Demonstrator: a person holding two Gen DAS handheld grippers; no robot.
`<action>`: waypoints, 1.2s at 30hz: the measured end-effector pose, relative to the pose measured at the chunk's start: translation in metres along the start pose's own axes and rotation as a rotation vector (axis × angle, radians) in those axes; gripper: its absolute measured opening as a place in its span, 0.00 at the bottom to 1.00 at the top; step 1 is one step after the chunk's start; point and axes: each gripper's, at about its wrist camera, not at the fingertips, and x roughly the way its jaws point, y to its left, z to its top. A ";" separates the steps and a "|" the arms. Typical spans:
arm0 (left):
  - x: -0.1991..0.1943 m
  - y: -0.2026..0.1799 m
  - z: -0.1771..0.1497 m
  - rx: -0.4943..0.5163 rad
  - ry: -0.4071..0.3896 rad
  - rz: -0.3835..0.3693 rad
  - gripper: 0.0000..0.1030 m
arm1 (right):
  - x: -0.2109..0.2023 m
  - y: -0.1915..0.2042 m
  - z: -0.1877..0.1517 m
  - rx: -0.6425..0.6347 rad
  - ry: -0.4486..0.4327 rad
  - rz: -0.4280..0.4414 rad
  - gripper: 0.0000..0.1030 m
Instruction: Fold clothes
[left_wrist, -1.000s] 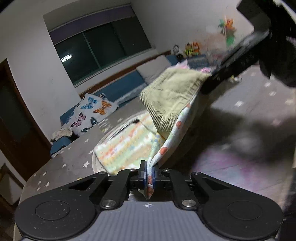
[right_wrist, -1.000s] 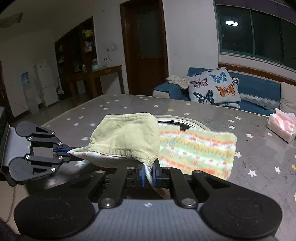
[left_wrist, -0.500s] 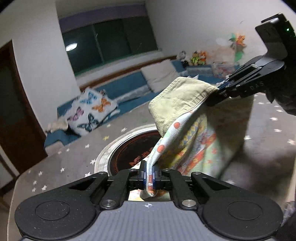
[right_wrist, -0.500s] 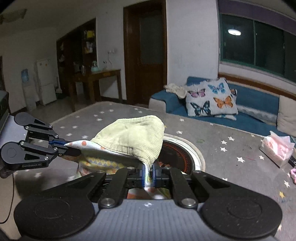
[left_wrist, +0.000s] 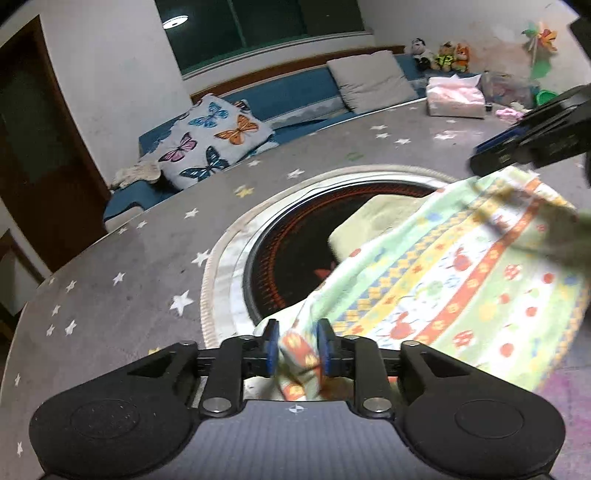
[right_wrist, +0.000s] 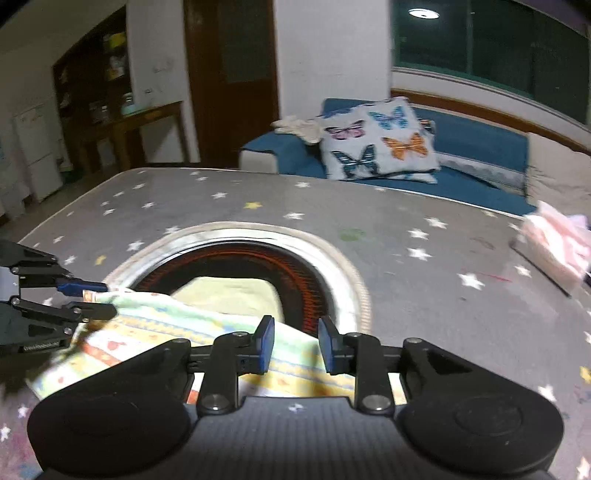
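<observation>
The soft striped garment (left_wrist: 461, 280) is being spread beneath both tongs, left (left_wrist: 295, 349) and right (right_wrist: 295, 345), whose fingers are parted.

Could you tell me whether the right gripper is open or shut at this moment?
Open: the right gripper shows a clear gap, with the patterned cloth lying loose beneath.

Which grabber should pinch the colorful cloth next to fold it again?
Probably the left gripper: its open fingers already straddle a bunched corner of the patterned cloth. The right gripper is open too, but the cloth lies flat beneath it, not between its fingers.
</observation>
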 end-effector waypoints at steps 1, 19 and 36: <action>0.000 0.001 0.000 -0.008 0.000 0.007 0.32 | -0.006 -0.002 -0.003 0.002 -0.003 -0.001 0.25; -0.012 0.001 0.024 -0.097 -0.042 0.032 0.55 | -0.008 -0.051 -0.034 0.160 0.075 -0.013 0.25; -0.023 0.020 -0.018 -0.197 -0.003 -0.040 0.54 | -0.001 -0.051 -0.037 0.221 0.069 -0.011 0.13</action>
